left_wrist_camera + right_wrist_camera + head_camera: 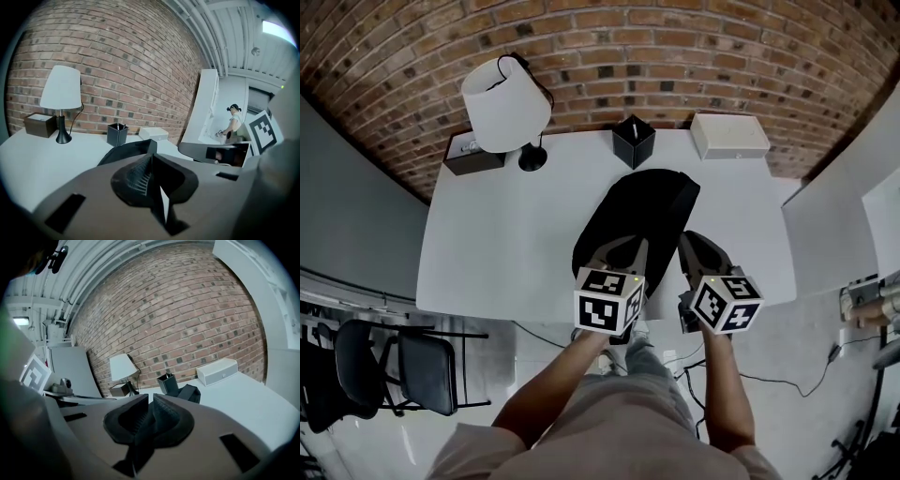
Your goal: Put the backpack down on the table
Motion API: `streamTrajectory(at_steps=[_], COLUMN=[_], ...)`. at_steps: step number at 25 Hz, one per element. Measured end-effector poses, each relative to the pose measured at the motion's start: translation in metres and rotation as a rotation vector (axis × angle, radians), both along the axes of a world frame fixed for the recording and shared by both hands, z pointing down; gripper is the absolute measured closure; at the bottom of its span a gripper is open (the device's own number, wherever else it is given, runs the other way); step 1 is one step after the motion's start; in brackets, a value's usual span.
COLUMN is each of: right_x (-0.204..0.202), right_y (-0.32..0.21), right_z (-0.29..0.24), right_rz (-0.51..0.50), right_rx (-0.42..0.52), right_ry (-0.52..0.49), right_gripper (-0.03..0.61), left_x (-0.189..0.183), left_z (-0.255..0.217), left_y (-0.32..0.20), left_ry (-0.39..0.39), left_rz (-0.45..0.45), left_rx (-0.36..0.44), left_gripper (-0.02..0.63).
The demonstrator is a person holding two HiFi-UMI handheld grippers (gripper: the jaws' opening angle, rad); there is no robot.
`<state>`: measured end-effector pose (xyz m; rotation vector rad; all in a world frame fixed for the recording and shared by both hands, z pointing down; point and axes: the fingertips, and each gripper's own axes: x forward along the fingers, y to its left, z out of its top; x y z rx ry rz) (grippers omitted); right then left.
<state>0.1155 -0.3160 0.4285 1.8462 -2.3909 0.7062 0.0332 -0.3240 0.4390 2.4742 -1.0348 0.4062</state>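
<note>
A black backpack (642, 211) lies flat on the white table (506, 234), reaching from the middle toward the near edge. My left gripper (623, 248) hangs over its near left corner with the jaws closed together and nothing visible between the pads. In the left gripper view the backpack (126, 151) shows just past the shut jaws (151, 157). My right gripper (698, 242) is over the near right corner, its pads meeting too. The right gripper view has the backpack (190, 392) small and farther off beyond the jaws (151, 399).
A white lamp (504, 103) and a brown box (473, 155) stand at the back left, a black pen holder (633, 141) behind the backpack, a white box (729, 134) at the back right. A black chair (394, 366) stands left of the table. A person (233, 123) stands far off.
</note>
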Motion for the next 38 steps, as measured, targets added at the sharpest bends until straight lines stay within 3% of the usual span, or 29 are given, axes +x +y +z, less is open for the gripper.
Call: streamTrajectory(at_steps=[16, 38], right_x=[-0.079, -0.086], right_y=[0.053, 0.068], right_z=[-0.043, -0.042], right_rz=[-0.04, -0.059], right_rx=[0.065, 0.055], right_ry=[0.105, 0.124], right_gripper=[0.575, 0.575], left_x=[-0.036, -0.037], left_z=[-0.025, -0.028], left_y=[0.054, 0.068], left_ry=[0.036, 0.064], left_rz=[0.056, 0.055], left_rx=[0.066, 0.064], left_gripper=[0.597, 0.597])
